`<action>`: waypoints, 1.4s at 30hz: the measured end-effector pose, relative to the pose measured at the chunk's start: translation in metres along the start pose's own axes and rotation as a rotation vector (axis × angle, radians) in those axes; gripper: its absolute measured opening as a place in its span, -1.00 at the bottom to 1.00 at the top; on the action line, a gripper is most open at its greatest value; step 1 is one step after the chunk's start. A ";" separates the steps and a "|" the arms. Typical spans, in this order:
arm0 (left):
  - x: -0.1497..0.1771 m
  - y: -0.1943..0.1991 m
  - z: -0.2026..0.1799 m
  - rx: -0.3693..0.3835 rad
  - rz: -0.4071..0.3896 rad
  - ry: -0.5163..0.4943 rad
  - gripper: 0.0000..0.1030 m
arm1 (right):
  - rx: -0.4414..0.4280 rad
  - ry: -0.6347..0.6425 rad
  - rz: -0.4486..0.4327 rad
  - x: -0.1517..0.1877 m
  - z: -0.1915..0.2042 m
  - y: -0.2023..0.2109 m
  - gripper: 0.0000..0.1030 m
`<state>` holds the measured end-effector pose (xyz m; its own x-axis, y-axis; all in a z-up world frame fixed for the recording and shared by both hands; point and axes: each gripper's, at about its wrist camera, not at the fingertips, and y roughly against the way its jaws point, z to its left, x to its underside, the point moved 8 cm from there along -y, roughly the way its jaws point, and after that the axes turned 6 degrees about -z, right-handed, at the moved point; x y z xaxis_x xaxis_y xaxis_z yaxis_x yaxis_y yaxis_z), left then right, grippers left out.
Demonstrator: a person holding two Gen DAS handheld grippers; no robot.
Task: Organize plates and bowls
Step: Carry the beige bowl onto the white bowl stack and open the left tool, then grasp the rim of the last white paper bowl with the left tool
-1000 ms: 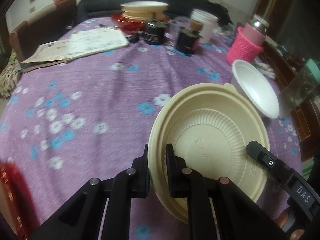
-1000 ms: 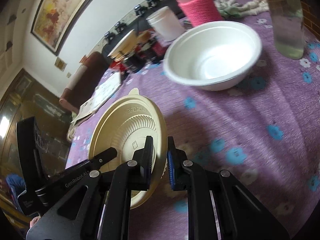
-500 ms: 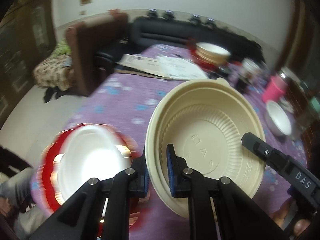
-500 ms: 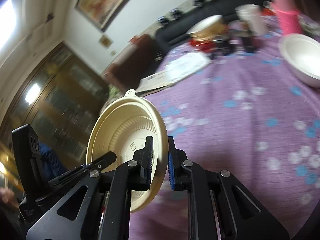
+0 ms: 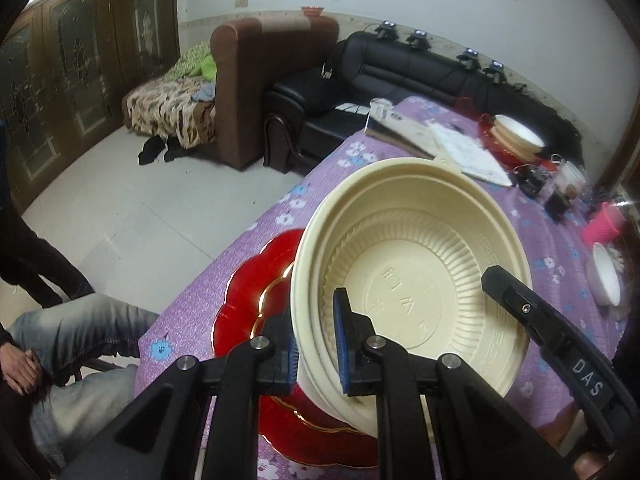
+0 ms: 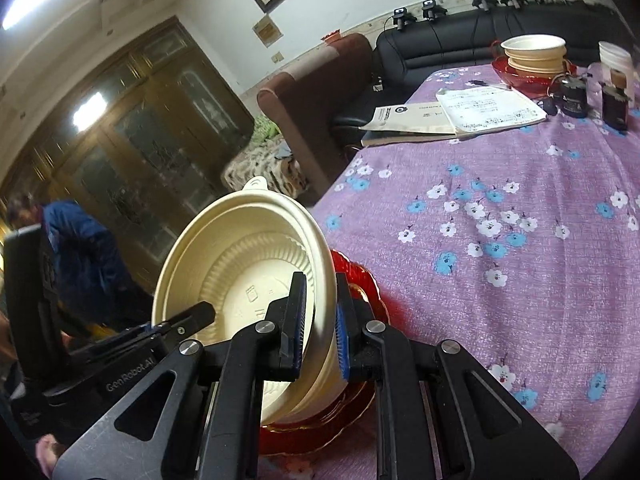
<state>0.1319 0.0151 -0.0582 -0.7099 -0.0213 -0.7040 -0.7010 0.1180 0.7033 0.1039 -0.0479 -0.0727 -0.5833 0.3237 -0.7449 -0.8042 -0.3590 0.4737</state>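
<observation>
Red plate [image 5: 256,300]: it lies near the table's edge, partly hidden under the bowl (gold trim shows on it).
Left gripper [image 5: 316,344]: pinched tight on the near rim of the cream bowl [image 5: 416,280].
Cream bowl: tilted, held up over the red plate, its inside facing the camera.
Right gripper [image 6: 320,322]: also clamped on the bowl's rim, on the other side.
Purple cloth [image 6: 520,240]: it covers the table and has little flowers on it.
Stacked bowls [image 6: 534,54]: far back on another red dish, well apart from the held bowl.
</observation>
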 end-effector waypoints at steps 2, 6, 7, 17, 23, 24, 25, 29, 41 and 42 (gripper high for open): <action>0.004 -0.002 0.008 0.003 0.013 0.005 -0.74 | 0.022 0.021 0.002 0.004 -0.002 -0.004 -0.74; 0.011 -0.005 0.015 0.006 0.033 0.010 -0.74 | 0.038 0.032 0.013 0.010 -0.004 -0.010 -0.74; 0.012 -0.006 0.016 0.003 0.038 0.009 -0.74 | 0.041 0.035 0.018 0.012 -0.004 -0.011 -0.74; 0.014 0.005 0.044 -0.061 0.027 0.062 -0.61 | -0.012 0.050 -0.008 0.016 0.002 -0.002 -0.48; 0.002 0.030 0.042 -0.068 -0.045 0.079 -0.57 | -0.022 0.020 -0.151 -0.005 -0.018 0.041 -0.34; 0.002 0.032 0.035 -0.064 -0.053 0.066 -0.54 | -0.005 0.004 -0.170 -0.009 -0.031 0.049 -0.34; 0.002 0.035 0.027 -0.053 -0.059 0.052 -0.44 | 0.010 -0.008 -0.176 -0.010 -0.041 0.054 -0.34; 0.003 0.039 -0.028 0.006 -0.071 -0.038 -0.14 | 0.100 -0.094 -0.208 -0.017 -0.100 0.079 -0.34; 0.020 -0.010 -0.309 0.368 0.139 -0.405 0.03 | 0.454 -0.321 -0.349 -0.048 -0.297 0.230 -0.35; 0.017 -0.015 -0.331 0.385 0.138 -0.426 0.05 | 0.492 -0.349 -0.359 -0.052 -0.318 0.247 -0.35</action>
<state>0.1072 -0.3153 -0.0480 -0.6469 0.4110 -0.6424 -0.4724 0.4453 0.7606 -0.0279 -0.4320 -0.0663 -0.2084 0.6399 -0.7396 -0.8641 0.2338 0.4458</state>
